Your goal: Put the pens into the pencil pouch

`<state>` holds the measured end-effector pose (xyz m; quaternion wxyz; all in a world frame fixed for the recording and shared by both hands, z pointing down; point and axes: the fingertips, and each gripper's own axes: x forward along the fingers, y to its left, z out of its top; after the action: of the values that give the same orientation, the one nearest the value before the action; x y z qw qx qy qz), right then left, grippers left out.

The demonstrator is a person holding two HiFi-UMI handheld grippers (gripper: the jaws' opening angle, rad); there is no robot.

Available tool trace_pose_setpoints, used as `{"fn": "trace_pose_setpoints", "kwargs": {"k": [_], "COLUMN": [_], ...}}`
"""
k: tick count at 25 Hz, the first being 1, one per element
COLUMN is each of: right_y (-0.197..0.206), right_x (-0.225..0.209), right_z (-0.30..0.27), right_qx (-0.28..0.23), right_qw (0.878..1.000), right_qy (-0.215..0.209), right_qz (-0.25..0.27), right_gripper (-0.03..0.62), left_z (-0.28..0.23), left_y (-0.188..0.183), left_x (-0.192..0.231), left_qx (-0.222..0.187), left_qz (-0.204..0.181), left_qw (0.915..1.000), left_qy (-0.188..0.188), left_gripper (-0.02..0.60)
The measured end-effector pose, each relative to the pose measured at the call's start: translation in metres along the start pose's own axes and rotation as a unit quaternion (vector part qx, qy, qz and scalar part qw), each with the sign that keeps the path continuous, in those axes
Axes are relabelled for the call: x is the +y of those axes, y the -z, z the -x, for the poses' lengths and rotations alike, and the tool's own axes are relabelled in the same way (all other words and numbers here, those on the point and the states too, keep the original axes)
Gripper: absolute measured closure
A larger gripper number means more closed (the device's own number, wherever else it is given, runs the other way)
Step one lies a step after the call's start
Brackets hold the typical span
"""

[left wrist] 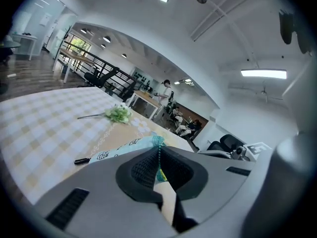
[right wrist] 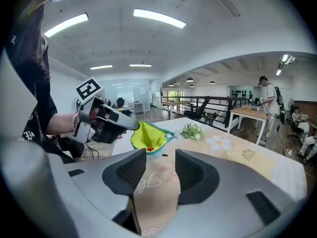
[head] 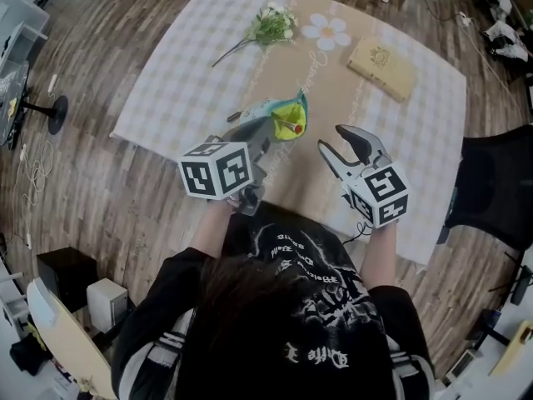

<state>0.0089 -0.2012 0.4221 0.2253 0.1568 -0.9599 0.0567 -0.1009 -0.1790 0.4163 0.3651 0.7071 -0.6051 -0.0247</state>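
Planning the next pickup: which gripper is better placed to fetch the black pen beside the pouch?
Probably right: the right gripper is open and empty; the left gripper is shut on the pouch rim, holding it open for the pen.

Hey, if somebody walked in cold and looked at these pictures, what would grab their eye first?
First, the pencil pouch at mid-table, its bright yellow-green lining showing because the left gripper is shut on its teal rim and holds it open. Just right of it, the right gripper hangs with jaws wide apart and nothing between them. Farther back on the checked cloth lie a flower sprig and a tan book.
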Motion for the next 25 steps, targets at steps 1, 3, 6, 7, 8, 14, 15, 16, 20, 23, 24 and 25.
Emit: {"fn": "trace_pose_setpoints", "kwargs": {"k": [1, 3, 6, 7, 8, 14, 15, 16, 20, 23, 24, 25], "right_y": [0.002, 0.004, 0.005, 0.006, 0.007, -0.004, -0.006, -0.007, -0.013, -0.012, -0.011, -0.01], "right_x": [0.002, 0.008, 0.017, 0.02, 0.024, 0.037, 0.037, 0.037, 0.04, 0.041, 0.041, 0.041], "right_z": [-0.005, -0.018, -0.039, -0.046, -0.053, -0.099, -0.107, -0.115, -0.146, -0.17, -0.178, -0.186], "right_qx": [0.006, 0.013, 0.033, 0.045, 0.058, 0.092, 0.099, 0.104, 0.117, 0.133, 0.139, 0.146], "right_qw": [1.0, 1.0, 0.999, 0.998, 0.996, 0.984, 0.981, 0.978, 0.97, 0.96, 0.956, 0.952], "right_qy": [-0.003, -0.012, -0.024, -0.029, -0.035, -0.076, -0.08, -0.085, -0.107, -0.122, -0.127, -0.131], "right_qz": [0.002, 0.007, 0.033, 0.045, 0.059, 0.134, 0.148, 0.16, 0.185, 0.213, 0.225, 0.237], "right_gripper": [0.403, 0.405, 0.407, 0.418, 0.427, 0.437, 0.444, 0.445, 0.445, 0.461, 0.464, 0.464], "left_z": [0.005, 0.017, 0.038, 0.045, 0.051, 0.084, 0.089, 0.093, 0.105, 0.11, 0.112, 0.113], "left_y": [-0.004, -0.013, -0.024, -0.026, -0.029, -0.044, -0.046, -0.049, -0.06, -0.065, -0.066, -0.067], "left_x": [0.005, 0.019, 0.043, 0.052, 0.061, 0.108, 0.115, 0.122, 0.147, 0.163, 0.168, 0.172], "left_qx": [-0.008, -0.025, -0.045, -0.048, -0.051, -0.073, -0.076, -0.079, -0.088, -0.087, -0.086, -0.085], "left_qz": [0.0, 0.0, 0.001, -0.003, -0.01, -0.015, -0.011, -0.007, 0.004, 0.004, 0.004, 0.005], "left_qw": [0.9999, 0.9993, 0.997, 0.9957, 0.9941, 0.9854, 0.9841, 0.9829, 0.9792, 0.9766, 0.9757, 0.975], "left_qy": [-0.007, -0.027, -0.063, -0.079, -0.096, -0.153, -0.16, -0.166, -0.183, -0.197, -0.201, -0.205], "left_gripper": [0.554, 0.554, 0.554, 0.554, 0.554, 0.554, 0.554, 0.554, 0.554, 0.554, 0.554, 0.554]}}
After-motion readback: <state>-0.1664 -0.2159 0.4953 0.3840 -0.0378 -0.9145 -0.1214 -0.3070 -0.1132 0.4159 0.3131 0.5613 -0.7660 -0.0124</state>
